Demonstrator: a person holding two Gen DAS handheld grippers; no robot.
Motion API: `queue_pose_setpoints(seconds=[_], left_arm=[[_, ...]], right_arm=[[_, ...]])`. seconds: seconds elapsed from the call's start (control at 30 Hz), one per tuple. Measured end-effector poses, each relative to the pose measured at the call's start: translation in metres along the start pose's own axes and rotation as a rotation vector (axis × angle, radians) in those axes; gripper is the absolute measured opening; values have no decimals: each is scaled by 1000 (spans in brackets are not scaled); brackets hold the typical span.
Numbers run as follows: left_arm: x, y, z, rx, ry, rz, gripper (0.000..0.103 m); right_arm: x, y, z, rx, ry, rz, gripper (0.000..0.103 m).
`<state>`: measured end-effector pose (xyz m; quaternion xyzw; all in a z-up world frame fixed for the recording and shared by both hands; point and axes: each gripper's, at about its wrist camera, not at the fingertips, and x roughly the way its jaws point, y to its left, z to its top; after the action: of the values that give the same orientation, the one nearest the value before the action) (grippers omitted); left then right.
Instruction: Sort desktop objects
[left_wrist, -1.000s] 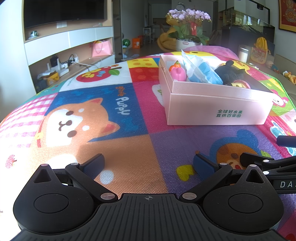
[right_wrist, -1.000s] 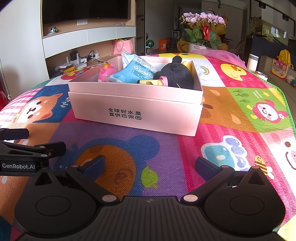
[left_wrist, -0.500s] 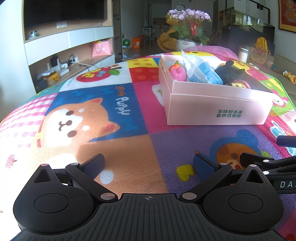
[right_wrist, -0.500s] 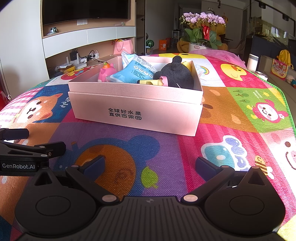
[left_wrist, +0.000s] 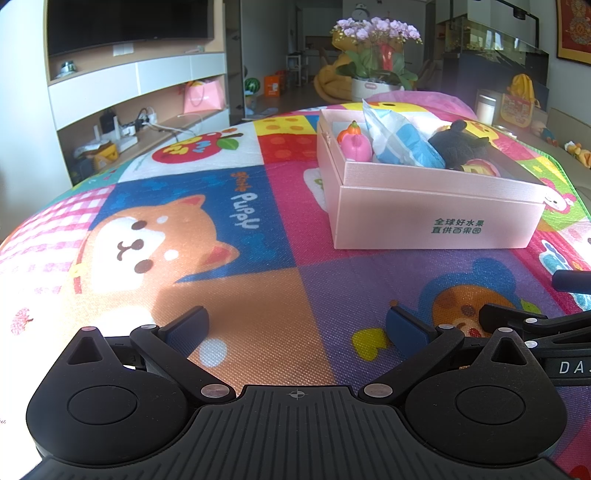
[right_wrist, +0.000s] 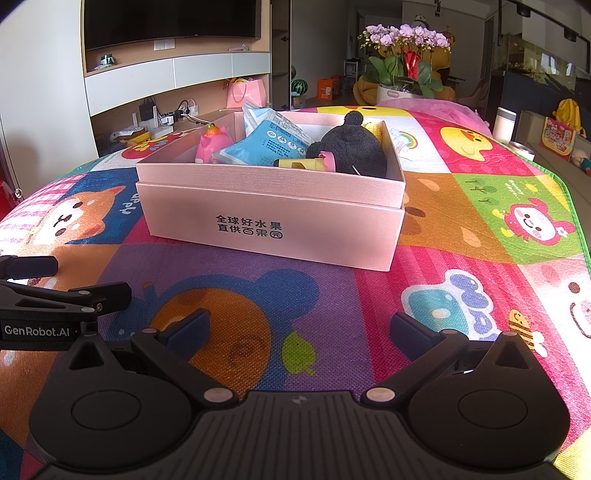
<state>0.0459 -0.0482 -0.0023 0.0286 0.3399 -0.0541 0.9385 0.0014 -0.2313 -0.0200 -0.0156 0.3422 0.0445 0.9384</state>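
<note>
A pink cardboard box (right_wrist: 266, 218) stands on the colourful cartoon mat (right_wrist: 443, 258); it also shows in the left wrist view (left_wrist: 436, 218). Inside it lie a pink toy (right_wrist: 213, 147), a blue packet (right_wrist: 264, 146), a black plush (right_wrist: 356, 153) and a yellow-pink piece (right_wrist: 303, 163). My left gripper (left_wrist: 297, 326) is open and empty, low over the mat, left of and nearer than the box. My right gripper (right_wrist: 301, 326) is open and empty, in front of the box. The left gripper's body (right_wrist: 55, 306) shows at the right wrist view's left edge.
The mat covers a table whose right edge (right_wrist: 570, 206) drops off. Beyond it are a TV wall with shelves (right_wrist: 177, 74), a potted orchid (right_wrist: 404, 62) and a white cup (right_wrist: 506, 123). The right gripper's body (left_wrist: 535, 325) lies close on the left one's right.
</note>
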Motion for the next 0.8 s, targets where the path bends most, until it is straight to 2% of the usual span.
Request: queue_pose_setpoints(seconds=[0.8], left_arm=[[0, 1, 0, 1, 0, 0, 103]], right_arm=[[0, 0, 0, 0, 0, 0, 103]])
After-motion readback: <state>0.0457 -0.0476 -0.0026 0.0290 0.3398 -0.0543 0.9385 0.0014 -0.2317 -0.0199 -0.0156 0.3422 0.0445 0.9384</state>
